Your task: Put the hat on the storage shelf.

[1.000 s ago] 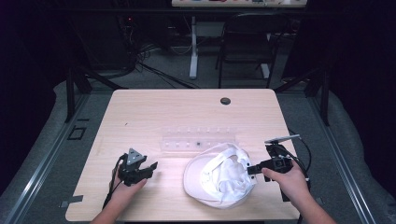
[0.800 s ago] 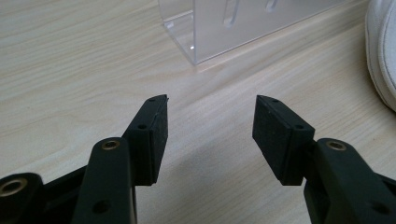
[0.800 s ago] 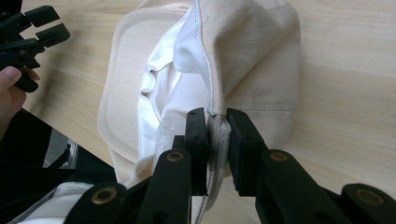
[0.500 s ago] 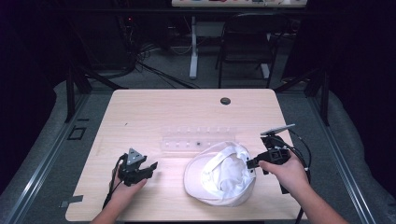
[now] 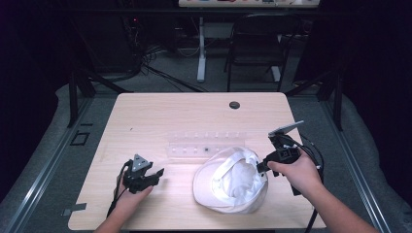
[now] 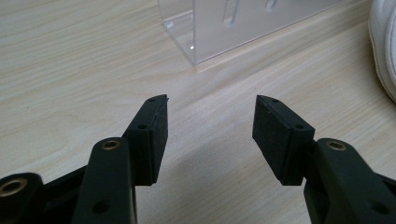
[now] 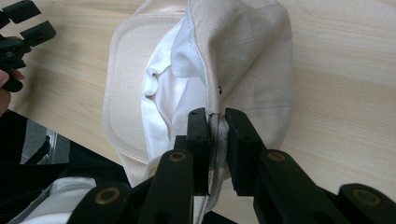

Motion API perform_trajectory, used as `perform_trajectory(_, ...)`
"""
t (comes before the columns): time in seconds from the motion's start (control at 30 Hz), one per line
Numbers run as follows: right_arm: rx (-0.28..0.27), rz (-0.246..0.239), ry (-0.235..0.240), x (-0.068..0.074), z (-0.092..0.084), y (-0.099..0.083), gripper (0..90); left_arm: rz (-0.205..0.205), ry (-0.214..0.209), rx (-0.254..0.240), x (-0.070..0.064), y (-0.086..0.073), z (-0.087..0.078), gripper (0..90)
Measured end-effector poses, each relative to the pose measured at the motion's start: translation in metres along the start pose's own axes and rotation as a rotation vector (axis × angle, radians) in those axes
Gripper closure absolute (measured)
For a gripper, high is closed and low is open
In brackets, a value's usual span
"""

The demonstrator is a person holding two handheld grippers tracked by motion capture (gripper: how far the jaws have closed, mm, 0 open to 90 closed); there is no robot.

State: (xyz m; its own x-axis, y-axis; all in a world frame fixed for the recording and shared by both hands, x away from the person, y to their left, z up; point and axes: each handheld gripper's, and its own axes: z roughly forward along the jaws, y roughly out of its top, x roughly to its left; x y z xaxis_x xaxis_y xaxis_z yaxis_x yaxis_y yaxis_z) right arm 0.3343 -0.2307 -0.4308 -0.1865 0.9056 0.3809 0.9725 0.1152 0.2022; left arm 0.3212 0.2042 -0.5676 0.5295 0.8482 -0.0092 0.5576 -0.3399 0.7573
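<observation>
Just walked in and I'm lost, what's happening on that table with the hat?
A person at a wooden table holds a gripper in each hand. The right gripper is shut on the edge of a white hat, which lies opening-up near the table's front. The left gripper is open and holds nothing, low over bare wood to the hat's left. A clear plastic rack sits just behind the hat.

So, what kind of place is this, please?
Probably a lab or recording workspace: a bare wooden table on dark flooring, loose cables behind it, a folding chair and black stands around.

Lab: cables [image 5: 145, 58], dark frames, bare table [image 5: 160, 116].
</observation>
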Motion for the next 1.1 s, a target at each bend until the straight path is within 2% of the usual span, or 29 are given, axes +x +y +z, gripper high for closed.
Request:
perform_trajectory(0.13,0.014,0.002,-0.028,0.004,-0.003,0.005,81.1,0.000,-0.001,0.000,0.000,0.000,0.000,45.9)
perform_trajectory(0.2,0.000,0.020,-0.041,0.008,-0.004,0.006,81.1,-0.002,-0.003,-0.001,0.000,0.000,0.000,46.0)
perform_trajectory(0.37,0.012,0.012,-0.056,0.012,-0.010,0.010,81.3,0.001,-0.003,-0.001,0.000,0.000,0.000,46.0)
perform_trajectory(0.4,-0.003,0.021,-0.061,0.015,-0.011,0.011,81.3,0.001,-0.002,-0.002,0.000,0.000,0.000,45.9)
perform_trajectory(0.43,0.020,0.007,-0.066,0.015,-0.013,0.012,81.3,0.001,-0.002,-0.002,0.000,0.000,0.000,45.9)
perform_trajectory(0.57,0.008,0.023,-0.080,0.019,-0.014,0.013,81.4,0.006,-0.002,-0.001,0.000,0.000,0.000,46.0)
perform_trajectory(0.6,0.034,0.006,-0.089,0.019,-0.016,0.015,81.4,0.006,-0.002,0.000,0.000,0.000,0.000,46.0)
perform_trajectory(0.67,0.039,0.001,-0.106,0.021,-0.019,0.016,81.4,0.005,-0.003,-0.001,0.000,0.000,0.000,45.9)
perform_trajectory(0.83,0.040,0.009,-0.082,0.024,-0.023,0.017,81.5,0.007,-0.005,0.003,0.000,0.000,-0.001,45.9)
perform_trajectory(0.93,0.019,0.023,-0.076,0.029,-0.028,0.017,81.5,0.007,-0.006,0.003,0.000,0.000,-0.001,45.9)
perform_trajectory(1.07,0.014,0.041,-0.031,0.034,-0.038,0.018,81.6,0.005,-0.007,0.001,-0.001,0.000,0.000,45.9)
perform_trajectory(1.1,0.031,0.027,-0.014,0.033,-0.041,0.019,81.5,0.005,-0.007,0.001,-0.001,0.000,-0.001,45.9)
